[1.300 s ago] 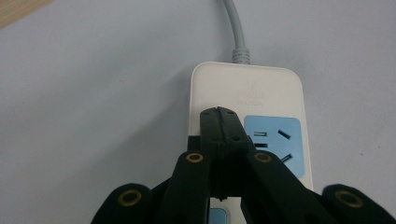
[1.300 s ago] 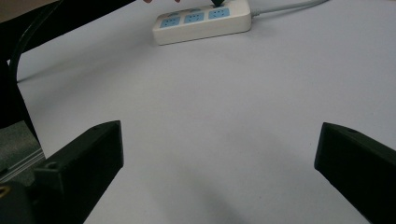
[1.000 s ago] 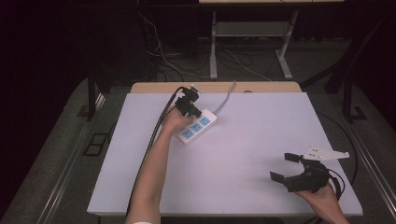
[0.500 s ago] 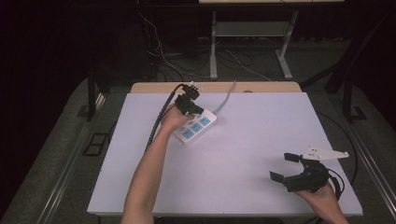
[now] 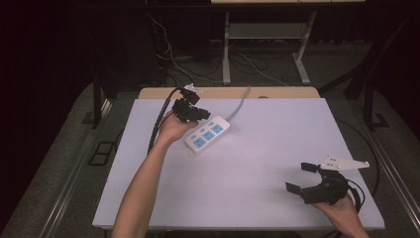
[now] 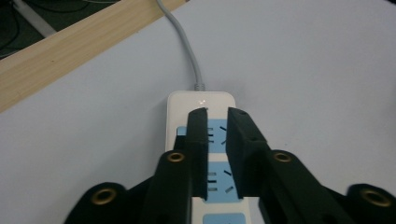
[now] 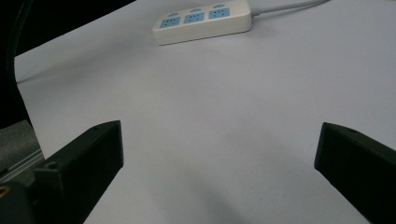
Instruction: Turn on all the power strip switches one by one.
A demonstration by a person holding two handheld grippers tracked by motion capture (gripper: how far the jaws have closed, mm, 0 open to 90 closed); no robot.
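- Now: white plastic power strip with blue sockets (image 5: 207, 136) lies on the bench's (image 5: 257, 163) far-left part.
- Left tongs (image 6: 216, 122) above strip, narrow gap, just been opening, nothing between.
- Right tongs (image 5: 299, 177) well apart from strip, wide, empty.

From above the near edge we look forward and down on the whole table (image 5: 277, 148), while the left gripper view sits close over the power strip (image 6: 201, 100) and the right gripper view shares it from afar.
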